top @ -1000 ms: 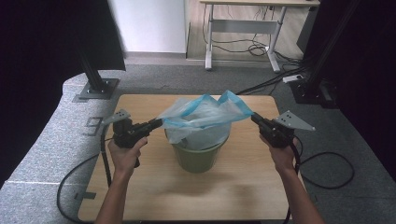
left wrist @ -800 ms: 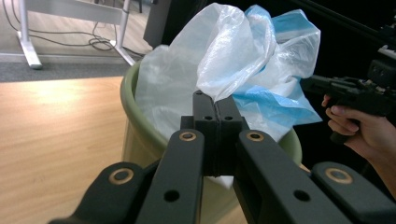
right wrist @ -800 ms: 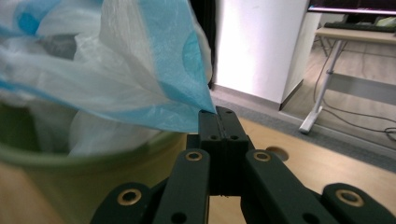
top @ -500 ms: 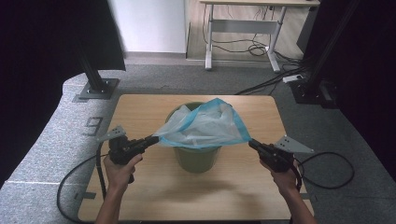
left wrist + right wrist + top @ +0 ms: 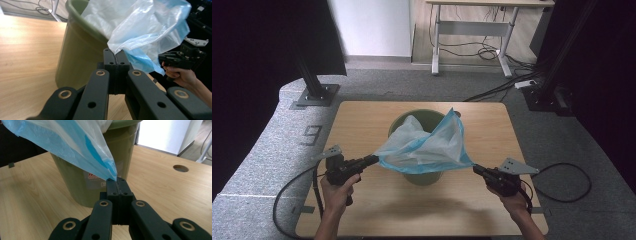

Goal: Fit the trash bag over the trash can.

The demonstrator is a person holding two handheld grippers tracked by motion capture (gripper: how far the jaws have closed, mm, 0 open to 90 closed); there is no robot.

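Both grippers pinch a blue-and-white plastic bin liner (image 5: 427, 145) by opposite edges, stretched between them over a green waste bin (image 5: 422, 175) that stands upright near the middle of the wooden table (image 5: 377, 210).

Left gripper (image 5: 371, 160): jaws pressed together on the liner's left edge; in the left gripper view (image 5: 115, 53) the film comes out from between the tips, just beside the bin's wall (image 5: 80, 50). Right gripper (image 5: 477, 169): jaws likewise clamped, on a gathered blue corner of the liner; in the right gripper view (image 5: 116, 180) the corner (image 5: 110, 171) ends right at the tips, with the bin (image 5: 110, 165) close behind.

Change against the earlier frames: both hands have come down and back toward the near edge of the table. A second ago the liner was held above the bin's mouth; now its near edge drapes over the front rim and down the bin's near side, while a far corner stands up behind. White film appears to sit inside the bin's mouth, though how deep it reaches cannot be told. The bin has not shifted.
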